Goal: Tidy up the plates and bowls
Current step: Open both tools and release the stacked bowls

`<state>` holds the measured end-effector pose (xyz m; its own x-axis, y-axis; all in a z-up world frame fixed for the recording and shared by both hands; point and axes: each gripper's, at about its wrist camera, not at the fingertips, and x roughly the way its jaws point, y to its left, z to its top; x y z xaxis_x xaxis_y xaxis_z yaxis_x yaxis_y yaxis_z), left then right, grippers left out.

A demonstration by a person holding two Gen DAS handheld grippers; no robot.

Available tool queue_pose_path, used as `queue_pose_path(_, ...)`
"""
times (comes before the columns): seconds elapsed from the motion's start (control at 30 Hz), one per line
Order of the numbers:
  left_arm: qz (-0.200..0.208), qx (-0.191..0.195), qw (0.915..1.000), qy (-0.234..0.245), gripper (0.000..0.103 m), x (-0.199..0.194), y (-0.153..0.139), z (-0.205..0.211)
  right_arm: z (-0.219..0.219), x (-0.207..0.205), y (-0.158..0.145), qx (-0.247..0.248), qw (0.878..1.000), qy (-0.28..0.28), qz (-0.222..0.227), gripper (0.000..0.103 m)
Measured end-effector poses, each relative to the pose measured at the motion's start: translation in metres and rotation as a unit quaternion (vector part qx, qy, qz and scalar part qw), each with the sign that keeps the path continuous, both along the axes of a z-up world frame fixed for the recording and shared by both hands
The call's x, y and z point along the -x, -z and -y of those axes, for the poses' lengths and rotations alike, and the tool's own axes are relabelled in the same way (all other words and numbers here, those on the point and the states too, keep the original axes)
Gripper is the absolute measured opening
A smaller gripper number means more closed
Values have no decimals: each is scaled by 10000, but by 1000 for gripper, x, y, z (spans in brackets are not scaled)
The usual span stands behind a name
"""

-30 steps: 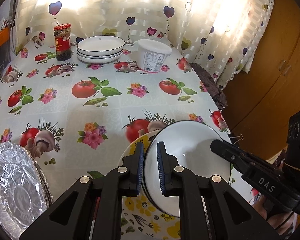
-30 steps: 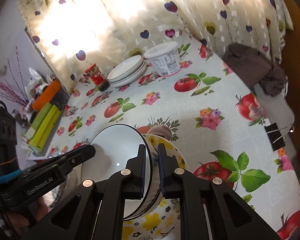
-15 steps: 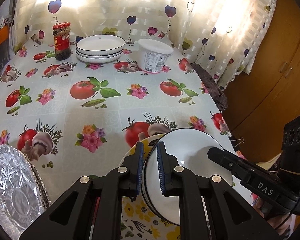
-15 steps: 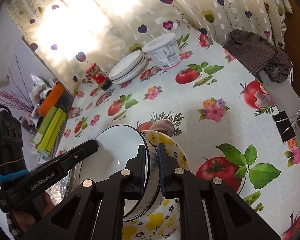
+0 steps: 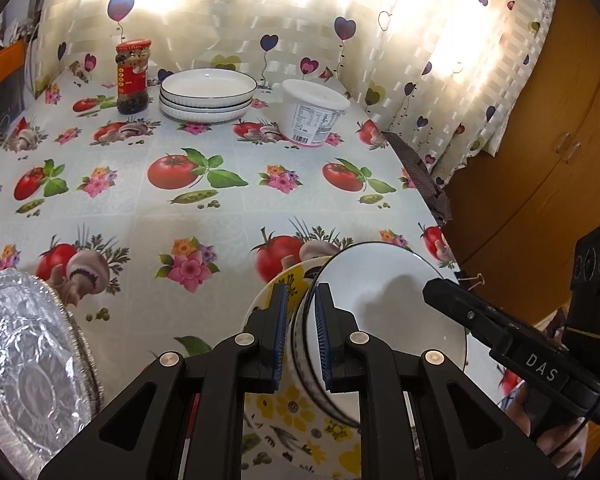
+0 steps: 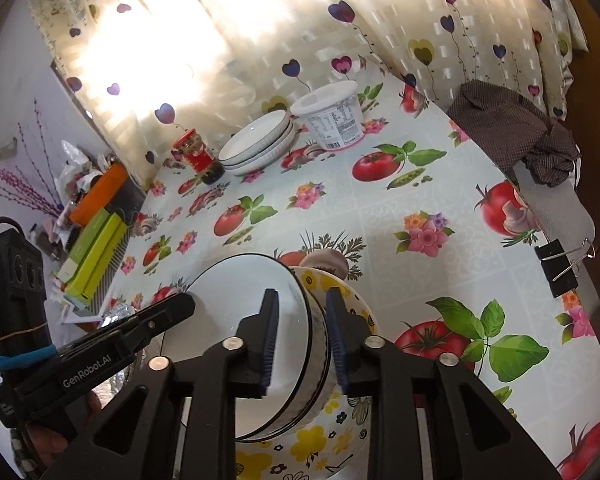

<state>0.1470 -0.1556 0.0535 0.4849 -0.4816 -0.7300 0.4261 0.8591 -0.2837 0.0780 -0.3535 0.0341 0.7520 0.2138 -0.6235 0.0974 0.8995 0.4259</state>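
A white bowl with a black rim [image 5: 384, 312] sits nested in a yellow-flowered bowl [image 5: 296, 408] near the table's front edge. My left gripper [image 5: 301, 334] straddles the white bowl's left rim, its pads a little apart from the wall. My right gripper [image 6: 302, 336] straddles the bowl's right rim [image 6: 308, 320] with its jaws spread wide. The white bowl [image 6: 240, 292] rests inside the flowered bowl [image 6: 328, 432]. A stack of white plates [image 5: 208, 94] stands at the back of the table.
A red-lidded jar [image 5: 132, 78] and a white tub [image 5: 312, 112] flank the plate stack. Foil trays [image 5: 28, 364] lie at front left. A dark cloth [image 6: 512, 136] and a binder clip [image 6: 560, 266] are on the right table edge. Boxes [image 6: 96, 240] line the left.
Both grippers have opened: the right jaws spread wide off the white bowl's rim, the left jaws loosened slightly. The white bowl has settled lower into the flowered bowl.
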Motion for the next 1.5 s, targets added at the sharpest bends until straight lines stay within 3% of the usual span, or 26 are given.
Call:
queue_pose_path(0.13,99,20,9999,-21,15,6,-2,-6,-3,6,-3,143,9999,6,84,40)
queue_pose_path(0.27,297,-108,9994,-172,34,14,-3,-14,1,16,-6,332,9992,143,187,51)
queue_pose_path(0.4,393,-133,9986,-334,40,19,-3,-26,10,25,-5,382,9986,291,206,56)
queue_pose_path(0.8,422,-414,9965,-593,42,25,13,-44,26,46,0,582,9963,551,300,61)
queue_pose_path(1.03,453,-620,9952,-610,42,27,23,-46,25,47,13,743,9958,515,129,68)
queue_pose_path(1.4,220,-599,9969,-469,45,25,38,-43,17,41,35,938,9946,389,-234,70)
queue_pose_path(1.5,177,-598,9971,-431,46,24,39,-42,17,37,40,954,9941,388,-340,75)
